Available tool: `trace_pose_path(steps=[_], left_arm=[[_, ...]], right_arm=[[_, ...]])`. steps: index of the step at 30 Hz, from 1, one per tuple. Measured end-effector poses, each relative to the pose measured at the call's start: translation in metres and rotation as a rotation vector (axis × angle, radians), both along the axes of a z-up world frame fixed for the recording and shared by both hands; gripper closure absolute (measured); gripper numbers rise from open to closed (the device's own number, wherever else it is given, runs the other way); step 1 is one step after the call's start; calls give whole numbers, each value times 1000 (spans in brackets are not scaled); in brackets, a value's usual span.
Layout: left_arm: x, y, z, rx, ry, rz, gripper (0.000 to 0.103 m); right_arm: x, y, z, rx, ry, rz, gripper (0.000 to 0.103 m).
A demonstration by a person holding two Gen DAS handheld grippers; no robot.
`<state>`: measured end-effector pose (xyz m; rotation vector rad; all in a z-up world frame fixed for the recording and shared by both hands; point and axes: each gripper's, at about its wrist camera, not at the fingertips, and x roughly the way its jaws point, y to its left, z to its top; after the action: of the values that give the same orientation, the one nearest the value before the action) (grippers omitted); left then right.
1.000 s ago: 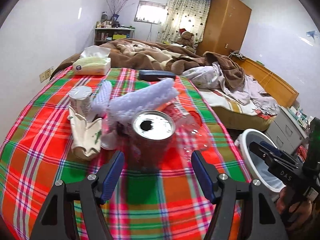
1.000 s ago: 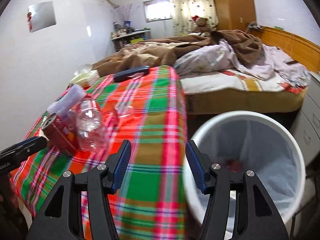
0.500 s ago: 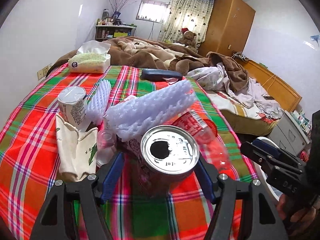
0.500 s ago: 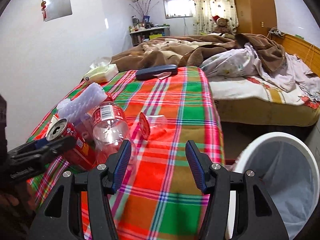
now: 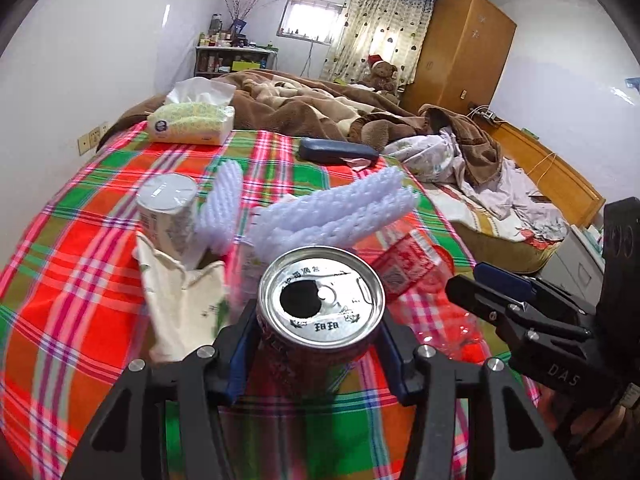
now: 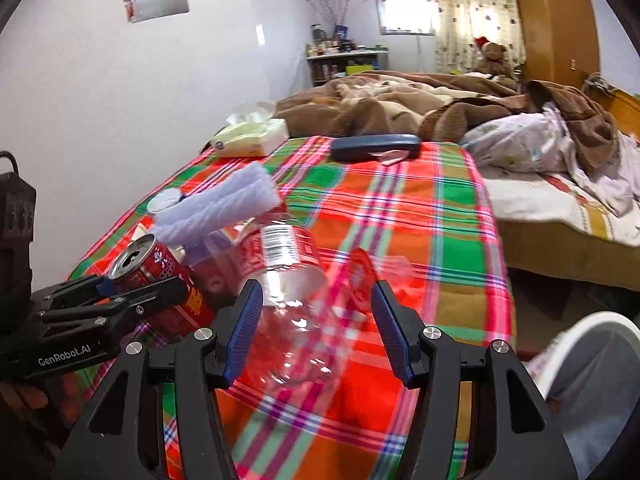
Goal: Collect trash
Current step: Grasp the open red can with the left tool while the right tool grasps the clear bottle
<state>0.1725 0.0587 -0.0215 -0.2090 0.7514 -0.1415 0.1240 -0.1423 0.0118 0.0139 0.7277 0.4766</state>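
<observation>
A red drink can (image 5: 320,312) stands upright on the plaid tablecloth (image 5: 80,300), its opened top facing me. My left gripper (image 5: 314,320) has one blue pad on each side of the can and its jaws are closing, the pads touching the can's wall. From the right wrist view the same can (image 6: 160,276) sits between the left gripper's (image 6: 120,292) fingers. A clear plastic bottle (image 6: 296,300) with a red label lies on its side. My right gripper (image 6: 316,332) hovers open over it, with the bottle's base between the fingers and untouched.
White foam netting (image 5: 332,216), a lidded paper cup (image 5: 168,208) and a crumpled cream bag (image 5: 180,304) crowd behind the can. A tissue pack (image 5: 192,122) and dark case (image 5: 338,151) lie farther back. A white bin (image 6: 592,380) stands right of the table, beside a bed.
My left gripper slid forward around the can and its jaws narrowed onto it. My right gripper swung left from above the bin to over the clear bottle.
</observation>
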Motion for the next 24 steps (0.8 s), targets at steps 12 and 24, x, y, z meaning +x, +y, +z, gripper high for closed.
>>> trace_pose_path(steps=[12, 24], left_arm=[[11, 14, -1, -6, 25, -8, 49], [19, 14, -7, 2, 59, -25, 49]], right_arm=[[15, 34, -10, -86, 51, 89, 35], [18, 39, -20, -105, 96, 77, 39]])
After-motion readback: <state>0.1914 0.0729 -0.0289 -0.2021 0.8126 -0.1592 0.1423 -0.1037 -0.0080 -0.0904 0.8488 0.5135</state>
